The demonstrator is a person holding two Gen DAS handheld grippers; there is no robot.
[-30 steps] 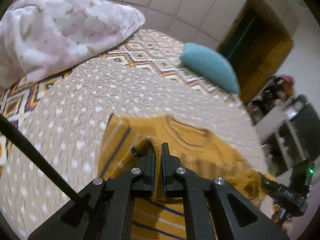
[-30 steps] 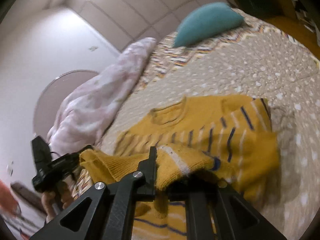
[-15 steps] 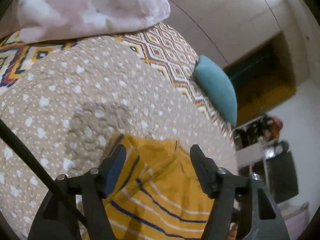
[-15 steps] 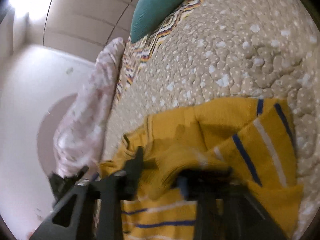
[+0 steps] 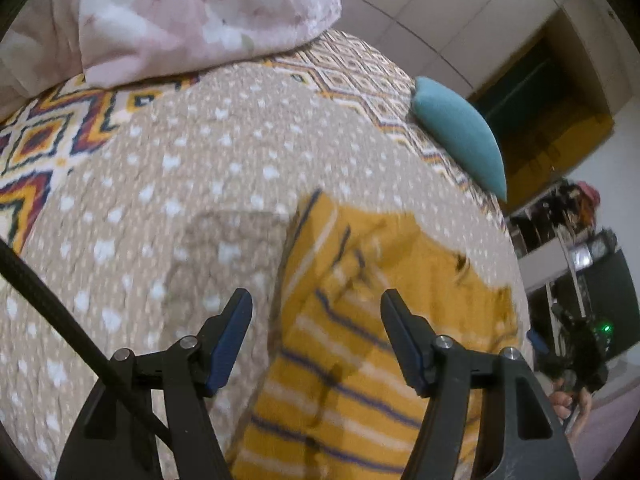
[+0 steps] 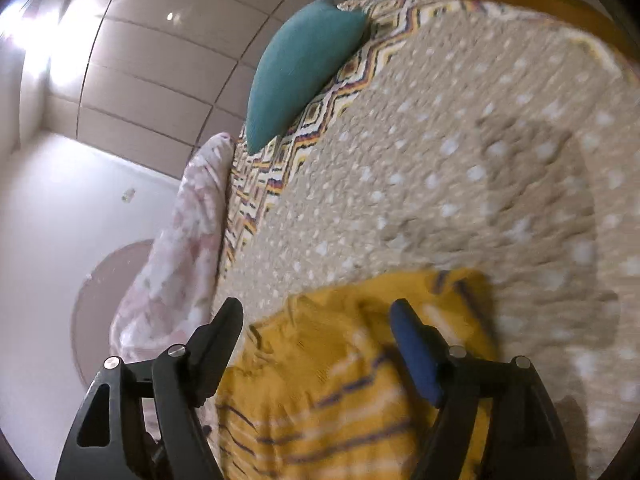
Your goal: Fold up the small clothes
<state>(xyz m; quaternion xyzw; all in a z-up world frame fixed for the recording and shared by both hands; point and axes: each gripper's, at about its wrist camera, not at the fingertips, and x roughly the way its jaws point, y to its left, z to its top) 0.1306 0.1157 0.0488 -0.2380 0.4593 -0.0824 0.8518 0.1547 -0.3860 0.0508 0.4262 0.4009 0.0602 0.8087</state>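
A small mustard-yellow sweater (image 5: 360,320) with blue and white stripes lies folded on the beige dotted bedspread (image 5: 192,168). My left gripper (image 5: 316,304) is open and empty, held just above the sweater's left edge. In the right wrist view the same sweater (image 6: 344,384) lies below my right gripper (image 6: 318,312), which is open and empty above its collar end. The right gripper (image 5: 576,344) and the hand holding it show at the far right of the left wrist view.
A teal pillow (image 5: 460,132) lies at the far side of the bed on a zigzag-patterned cover (image 5: 48,132). A pink floral duvet (image 5: 180,12) is bunched at the far left. Shelves and furniture (image 5: 568,224) stand past the bed's right edge.
Both grippers were shut on parts of the sweater one second ago. Both have opened, let the cloth drop onto the sweater, and lifted back.
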